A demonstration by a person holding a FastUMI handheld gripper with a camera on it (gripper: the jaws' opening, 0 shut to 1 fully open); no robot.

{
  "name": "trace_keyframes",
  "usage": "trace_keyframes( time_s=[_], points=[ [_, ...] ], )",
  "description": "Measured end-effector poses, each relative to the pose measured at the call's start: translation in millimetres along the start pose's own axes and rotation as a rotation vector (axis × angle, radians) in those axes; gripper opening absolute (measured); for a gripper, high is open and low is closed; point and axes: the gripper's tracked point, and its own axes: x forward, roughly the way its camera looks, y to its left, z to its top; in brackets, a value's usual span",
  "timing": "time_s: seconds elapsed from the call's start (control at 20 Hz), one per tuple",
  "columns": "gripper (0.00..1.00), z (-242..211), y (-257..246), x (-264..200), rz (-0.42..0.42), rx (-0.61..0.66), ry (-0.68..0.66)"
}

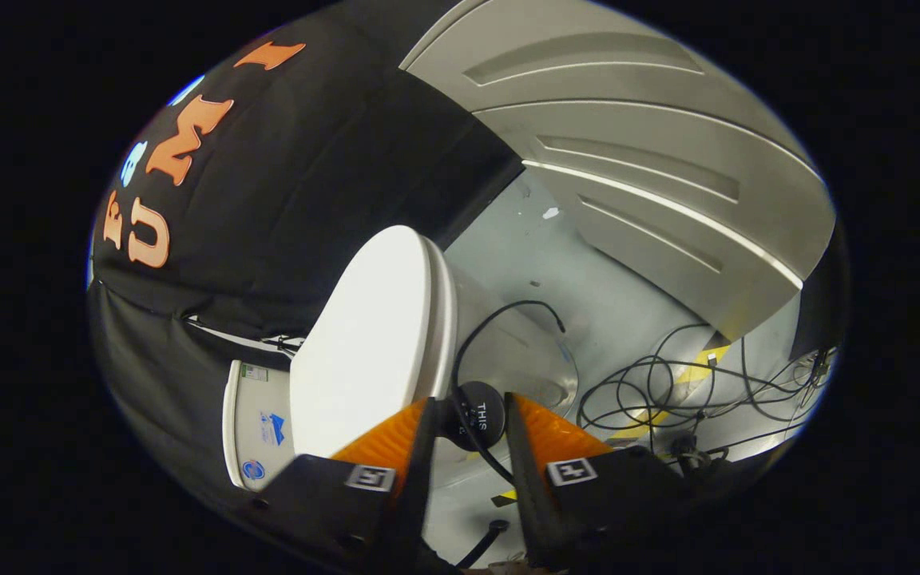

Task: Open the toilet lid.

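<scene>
The black cloth wall (284, 208) takes up the whole stretch from about nine to twelve o'clock of the gripper, and a grey ribbed panel (636, 160) with raised slats sweeps across from twelve round to three. Between them runs the pale floor (524, 255), open and bare beyond the toilet, then cluttered toward three and four o'clock, where black cables (668, 383) lie in loose tangles over a strip of yellow-and-black tape (695, 371).

The toilet lid (372, 343) stands just ahead of the fingers, toward eleven o'clock, its near end close by the left fingertip, though I cannot tell whether they touch. It is white, smooth and oval, seen at a tilt, with its rounded edge turned toward one o'clock and a thin seam running along that rim. At nine o'clock from it sits the white cistern (256, 423), bearing a few small stickers.

The gripper (468, 407) has its fingers apart, with nothing pressed between them. In the gap, just beyond the tips, sits a small round black object (482, 415), and a black cable (500, 319) arcs up from it toward one o'clock.
</scene>
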Motion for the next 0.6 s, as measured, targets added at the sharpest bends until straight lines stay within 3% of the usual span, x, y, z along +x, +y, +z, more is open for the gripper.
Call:
trace_keyframes(
  time_s=[0.05, 0.4, 0.6],
  points=[
    [0.5, 3, 0, 0, 0.01, -0.003, -0.007],
    [0.29, 13, 5, -5, 0.117, 0.143, -0.015],
    [0.19, 17, 13, -12, 0.158, 0.116, -0.051]
  ],
)
